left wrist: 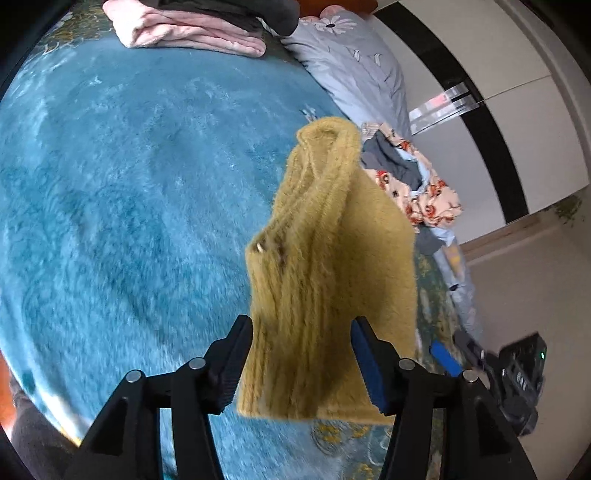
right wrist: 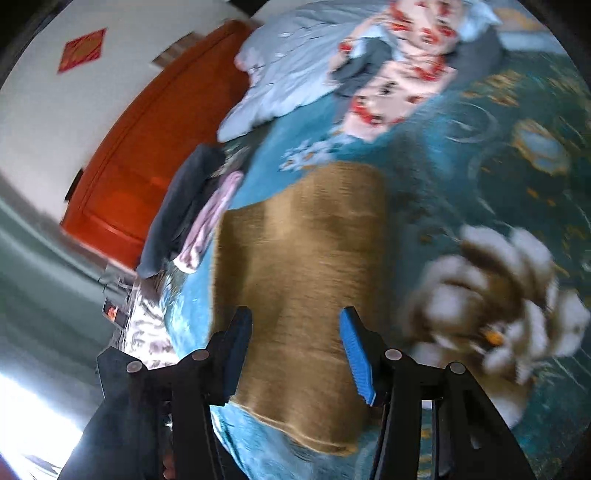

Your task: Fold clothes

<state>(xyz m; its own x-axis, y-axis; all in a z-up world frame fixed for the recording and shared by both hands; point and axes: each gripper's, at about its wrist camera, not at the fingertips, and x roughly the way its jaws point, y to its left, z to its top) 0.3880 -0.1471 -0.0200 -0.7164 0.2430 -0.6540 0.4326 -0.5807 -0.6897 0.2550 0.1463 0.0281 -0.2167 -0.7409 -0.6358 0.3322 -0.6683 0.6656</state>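
While both grippers look wide apart, I honestly can't say for sure whether either one is pinching the sweater (left wrist: 325, 280) or just framing it. On the left gripper (left wrist: 301, 363) the mustard knit sits between the fingers with a gap each side, and the same goes for the right gripper (right wrist: 295, 354), so it reads as jaws apart and not clamped on anything.

The sweater looks already folded into a narrow rectangle, over the blue bed (left wrist: 129, 184). My guess is it's there because the middle of the bed is the only flat open patch. The done stuff, a pink (left wrist: 192, 33) and a dark piece, is stacked up near the headboard (right wrist: 147, 147), and the unfolded heap (left wrist: 410, 181) sits off at the edge by the grey pillow (left wrist: 354, 66). So finished and to-do are kept well apart.

The right view is blurry, so don't trust edges there.
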